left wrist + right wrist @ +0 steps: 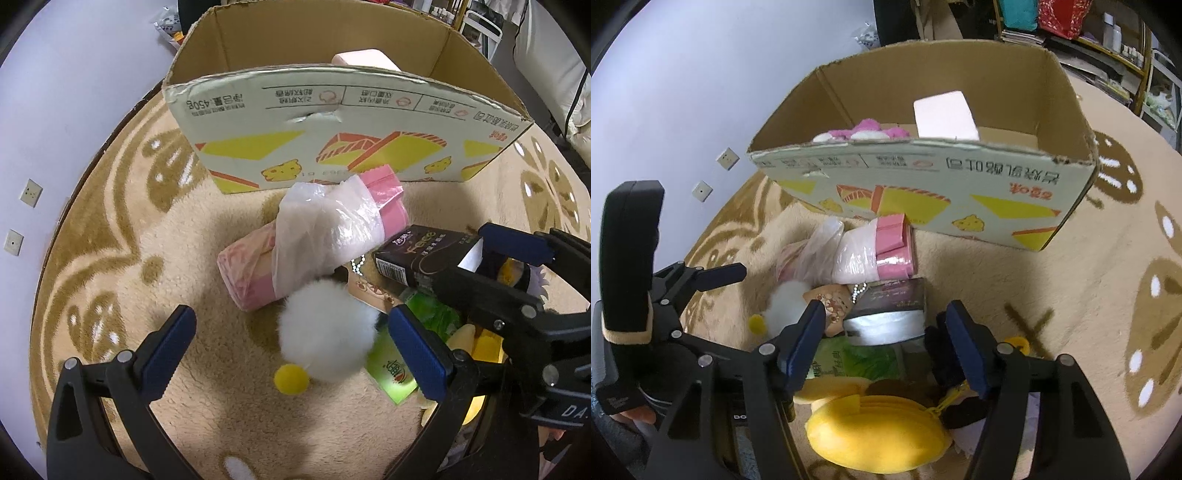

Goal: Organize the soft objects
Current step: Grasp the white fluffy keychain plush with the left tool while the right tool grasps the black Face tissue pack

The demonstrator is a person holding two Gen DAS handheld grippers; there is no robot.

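Note:
A cardboard box [332, 122] stands open on a beige rug; it also shows in the right wrist view [960, 184], holding a pink plush [864, 129] and a white block [943, 114]. In front lies a pile: a pink bag roll [317, 240], a white pompom [327, 334] with a yellow ball [291, 378], a dark tissue pack [417, 254], a green packet [857, 360] and a yellow plush [879, 432]. My left gripper [291, 350] is open around the pompom. My right gripper [886, 343] is open above the tissue pack [890, 314] and green packet.
The rug [147, 258] lies against a pale wall [74, 92] with two sockets [31, 192]. Shelves and furniture [1108, 37] stand beyond the box. The right gripper's body [517, 295] crosses the left wrist view over the pile.

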